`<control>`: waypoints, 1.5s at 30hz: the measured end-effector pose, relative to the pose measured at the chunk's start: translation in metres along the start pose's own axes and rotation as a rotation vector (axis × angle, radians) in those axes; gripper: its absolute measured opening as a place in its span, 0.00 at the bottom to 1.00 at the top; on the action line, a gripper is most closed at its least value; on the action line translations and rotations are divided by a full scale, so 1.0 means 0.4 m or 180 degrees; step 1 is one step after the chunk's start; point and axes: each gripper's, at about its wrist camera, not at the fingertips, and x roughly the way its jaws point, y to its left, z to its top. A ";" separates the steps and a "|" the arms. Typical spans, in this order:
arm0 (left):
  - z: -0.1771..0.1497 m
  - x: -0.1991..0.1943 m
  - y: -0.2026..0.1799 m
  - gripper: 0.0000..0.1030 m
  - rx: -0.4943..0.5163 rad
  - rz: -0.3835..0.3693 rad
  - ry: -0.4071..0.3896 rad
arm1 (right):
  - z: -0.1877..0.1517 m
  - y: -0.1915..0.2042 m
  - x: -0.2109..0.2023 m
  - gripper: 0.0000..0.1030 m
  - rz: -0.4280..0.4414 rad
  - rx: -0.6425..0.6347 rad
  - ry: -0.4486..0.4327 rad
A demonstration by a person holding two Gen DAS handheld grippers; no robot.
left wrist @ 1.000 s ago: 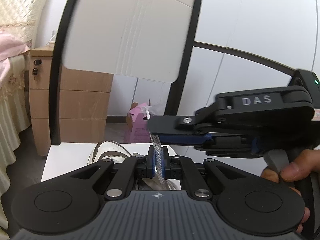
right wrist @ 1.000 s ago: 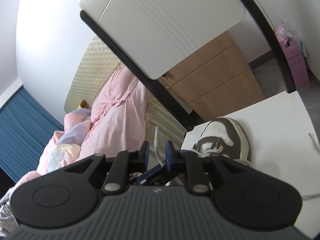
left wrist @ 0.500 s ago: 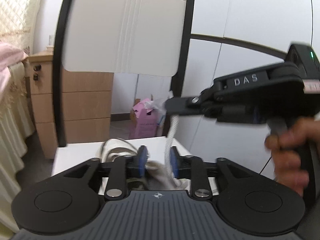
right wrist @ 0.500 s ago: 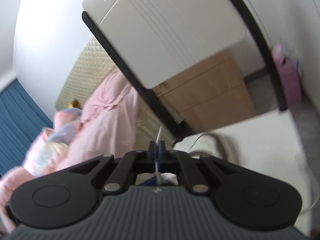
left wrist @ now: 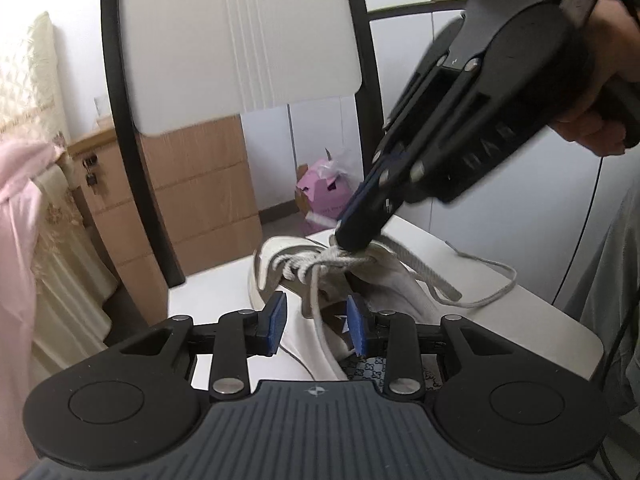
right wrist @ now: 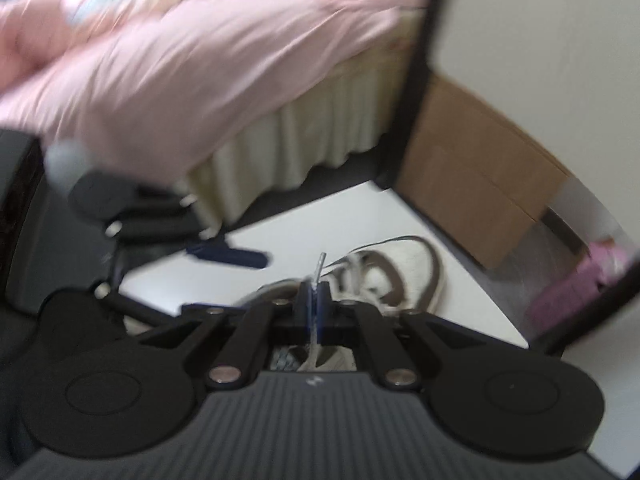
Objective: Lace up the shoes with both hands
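Note:
A white and grey sneaker lies on a white table, toe pointing away; it also shows in the right wrist view. My left gripper is open, its blue pads either side of the shoe's opening, holding nothing. My right gripper is shut on the grey lace, whose tip sticks up between the pads. In the left wrist view the right gripper reaches down from the upper right and touches the laces at the tongue. A loose lace end trails right over the table.
A chair with a white back and black frame stands behind the table. A wooden cabinet and a pink bag are on the floor beyond. A bed with pink bedding is to the left.
My left gripper let go of the lace and opened. My right gripper closed on the lace and swung down from mid-air onto the shoe's tongue.

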 end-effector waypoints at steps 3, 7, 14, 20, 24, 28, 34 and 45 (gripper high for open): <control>-0.004 0.016 0.035 0.11 -0.0405 -0.0142 0.0091 | 0.007 0.022 0.033 0.03 0.0010 -0.0230 0.0263; -0.017 0.027 0.130 0.11 -0.1306 -0.0544 0.0189 | 0.000 0.029 0.061 0.03 0.0100 -0.0418 0.0532; -0.058 0.070 0.226 0.12 -0.2308 -0.1133 0.0329 | 0.000 0.027 0.086 0.03 0.0169 -0.0393 0.0661; -0.070 0.085 0.250 0.12 -0.2632 -0.1343 0.0374 | 0.013 0.031 0.098 0.03 0.0191 -0.0452 0.0694; -0.055 0.084 0.238 0.12 -0.2459 -0.1287 0.0378 | 0.013 0.024 0.118 0.03 0.0131 -0.0405 0.0771; -0.057 0.089 0.241 0.12 -0.2449 -0.1289 0.0383 | 0.009 0.020 0.128 0.03 0.0156 -0.0368 0.0765; -0.071 0.102 0.261 0.12 -0.2696 -0.1396 0.0438 | 0.009 0.015 0.114 0.03 0.0163 -0.0322 0.0703; -0.071 0.106 0.264 0.12 -0.2748 -0.1418 0.0468 | 0.008 0.014 0.120 0.03 0.0199 -0.0255 0.0659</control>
